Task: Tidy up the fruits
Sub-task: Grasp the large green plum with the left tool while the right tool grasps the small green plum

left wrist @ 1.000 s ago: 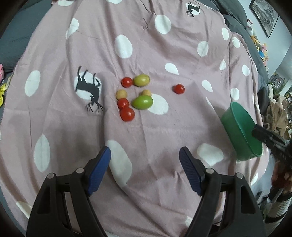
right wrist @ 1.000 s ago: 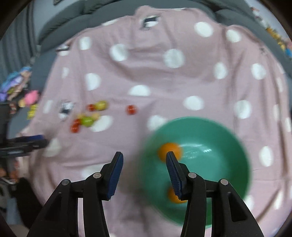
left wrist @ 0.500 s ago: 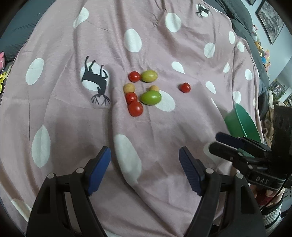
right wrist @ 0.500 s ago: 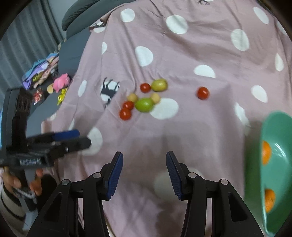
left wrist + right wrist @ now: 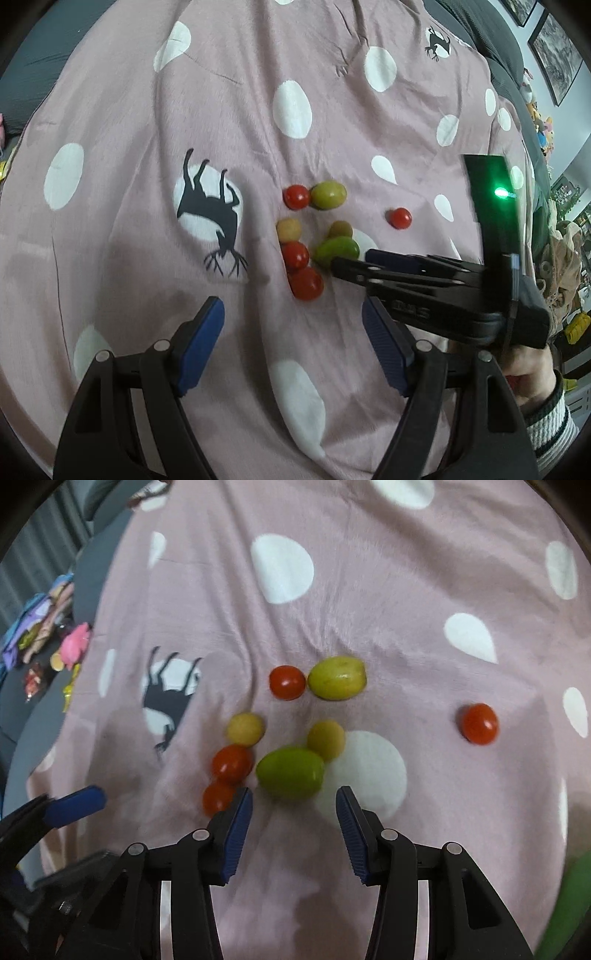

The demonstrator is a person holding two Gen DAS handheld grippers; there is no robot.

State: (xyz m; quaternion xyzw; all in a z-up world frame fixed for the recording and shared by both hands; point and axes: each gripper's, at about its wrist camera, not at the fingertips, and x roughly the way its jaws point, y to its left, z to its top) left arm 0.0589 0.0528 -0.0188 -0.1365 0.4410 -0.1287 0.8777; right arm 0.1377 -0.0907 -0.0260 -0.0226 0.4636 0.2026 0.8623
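Fruits lie in a loose cluster on the pink polka-dot blanket (image 5: 369,572): 4 red tomatoes, 2 green fruits, 2 small yellow ones. Right gripper (image 5: 293,810) hovers with its fingers partly apart and empty, just short of the green fruit (image 5: 291,772). Left gripper (image 5: 293,334) is parted wider, empty. Green bowl (image 5: 570,904) shows only at the right edge, contents hidden.

left gripper (image 5: 293,343) hangs above the pink spotted blanket (image 5: 147,110), blue pads wide apart, nothing between them. ahead sits the fruit cluster: red tomatoes (image 5: 306,283), two green fruits (image 5: 338,250), small yellow ones (image 5: 289,229), one tomato apart (image 5: 399,218). right gripper (image 5: 343,263) reaches in from the right, tips at the nearer green fruit.
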